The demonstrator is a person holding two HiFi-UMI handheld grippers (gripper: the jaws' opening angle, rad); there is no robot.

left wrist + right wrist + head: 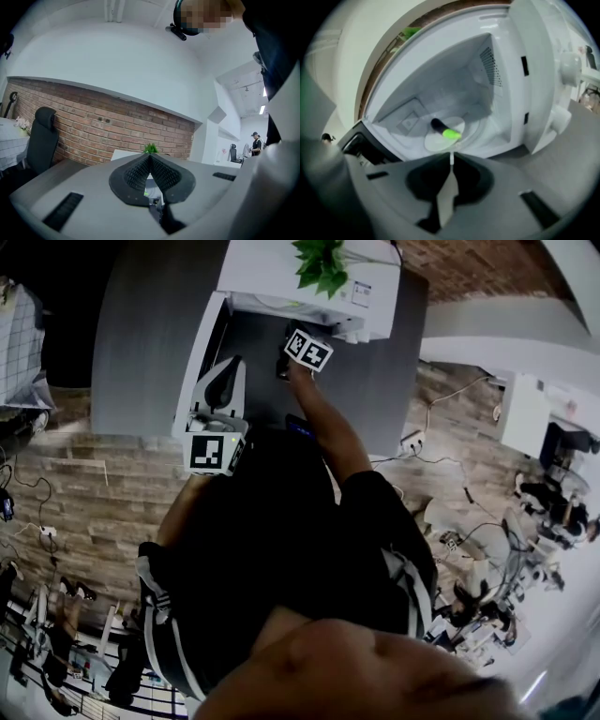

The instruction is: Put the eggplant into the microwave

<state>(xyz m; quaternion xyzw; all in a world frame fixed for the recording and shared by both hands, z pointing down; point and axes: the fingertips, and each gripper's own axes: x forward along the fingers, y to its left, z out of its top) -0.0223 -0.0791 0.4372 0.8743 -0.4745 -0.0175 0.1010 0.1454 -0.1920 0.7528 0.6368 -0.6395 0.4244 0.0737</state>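
Now, dark eggplant (pixel 443 129), green tip, in microwave (pixel 506 93), left claw (pixel 150 157) closed, right claw (pixel 451 159) closed.

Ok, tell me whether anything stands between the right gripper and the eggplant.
Nothing visible does. The eggplant lies on the turntable inside the microwave, whose door is swung open. The right gripper, jaws together and empty, points straight at it from outside the opening.

Dark, green-tipped eggplant (pixel 442 129) lying on turntable (pixel 435 143); white microwave (pixel 459 79) open.
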